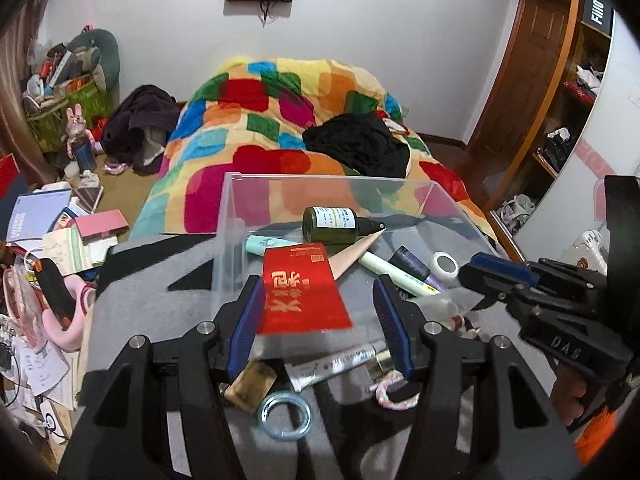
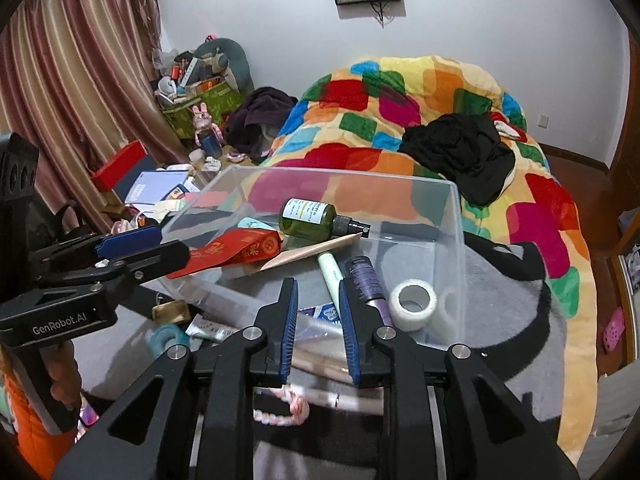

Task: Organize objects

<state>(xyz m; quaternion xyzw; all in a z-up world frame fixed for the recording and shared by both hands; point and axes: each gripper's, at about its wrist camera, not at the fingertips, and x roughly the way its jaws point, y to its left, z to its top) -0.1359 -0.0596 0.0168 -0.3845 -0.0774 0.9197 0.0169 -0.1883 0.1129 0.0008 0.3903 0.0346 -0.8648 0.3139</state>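
While sorting stood part done: a dark green spray bottle [image 1: 326,224], a purple tube [image 1: 412,266] and a white tape roll [image 1: 445,266] lay inside the clear plastic bin [image 1: 320,177].
Left outside: a white squeeze tube [image 1: 340,360], a pale blue ring [image 1: 285,414] and a pink braided cord [image 1: 390,390] lay on the grey blanket [image 1: 140,300], against the bin's near side.
Left claw [image 1: 318,280]: spread around the red paper envelope [image 1: 300,288], which touched one finger only.
Right claw [image 2: 317,286]: narrowly parted over the bin's near wall, apparently pinching nothing.
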